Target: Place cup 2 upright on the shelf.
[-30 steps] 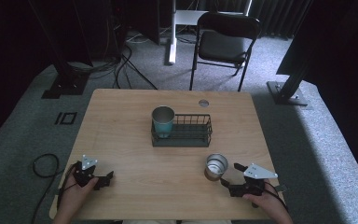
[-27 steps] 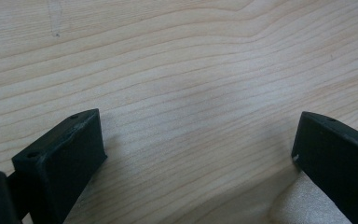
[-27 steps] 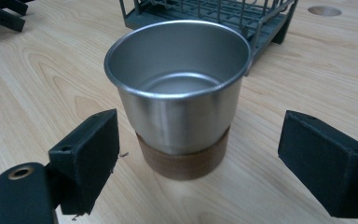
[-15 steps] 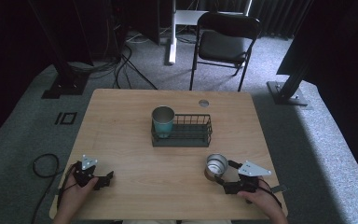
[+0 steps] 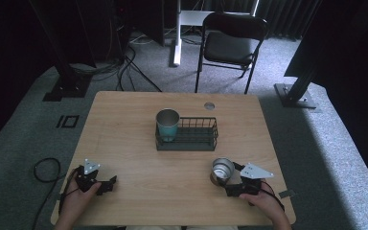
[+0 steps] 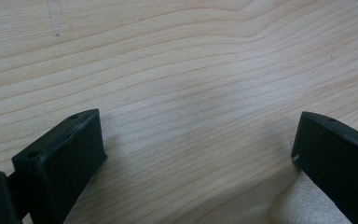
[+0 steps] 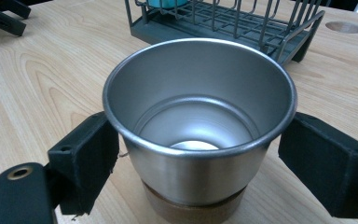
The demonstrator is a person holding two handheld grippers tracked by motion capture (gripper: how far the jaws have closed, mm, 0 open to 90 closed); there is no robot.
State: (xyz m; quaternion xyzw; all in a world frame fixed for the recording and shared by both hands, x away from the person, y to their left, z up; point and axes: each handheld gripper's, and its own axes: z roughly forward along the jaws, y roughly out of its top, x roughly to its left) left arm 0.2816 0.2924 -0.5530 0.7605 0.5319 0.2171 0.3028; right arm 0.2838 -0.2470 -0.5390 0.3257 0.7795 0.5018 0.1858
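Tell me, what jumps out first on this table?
The shiny steel cup near the table's right front stands upright between the open jaws of the right gripper; whether they touch it is unclear. Mid-table, a dark wire basket holds a teal cup at its left end.

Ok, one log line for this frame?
right gripper: open, jaws around steel cup | left gripper: open, idle | teal cup: in rack

A black folding chair (image 5: 230, 45) stands beyond the table's (image 5: 124, 120) far edge on grey carpet (image 5: 345, 158); dark curtains, perhaps, behind.
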